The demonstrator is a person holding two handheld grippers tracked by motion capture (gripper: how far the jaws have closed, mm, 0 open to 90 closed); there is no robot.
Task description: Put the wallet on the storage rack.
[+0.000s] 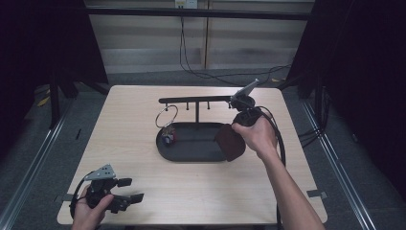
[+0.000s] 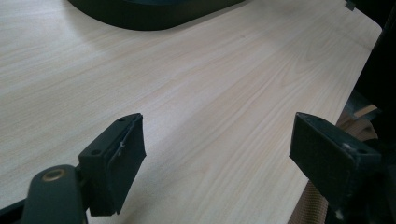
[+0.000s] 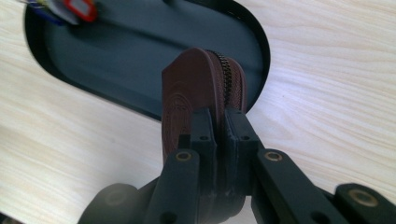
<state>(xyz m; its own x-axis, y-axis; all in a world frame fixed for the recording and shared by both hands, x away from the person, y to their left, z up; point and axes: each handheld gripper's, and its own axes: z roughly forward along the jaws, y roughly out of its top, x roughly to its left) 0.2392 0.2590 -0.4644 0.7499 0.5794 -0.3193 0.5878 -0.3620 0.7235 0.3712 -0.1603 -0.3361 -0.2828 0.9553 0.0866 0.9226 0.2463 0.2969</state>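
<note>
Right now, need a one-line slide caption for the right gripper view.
Right gripper clamped on a brown zippered pouch, held above the black oval tray on the wooden table.

The table is pale wood-grain laminate, smooth with a soft sheen. The dark tray looks matt — likely painted metal. The brown pouch seems embossed leather, its zipper metal-toothed.
</note>
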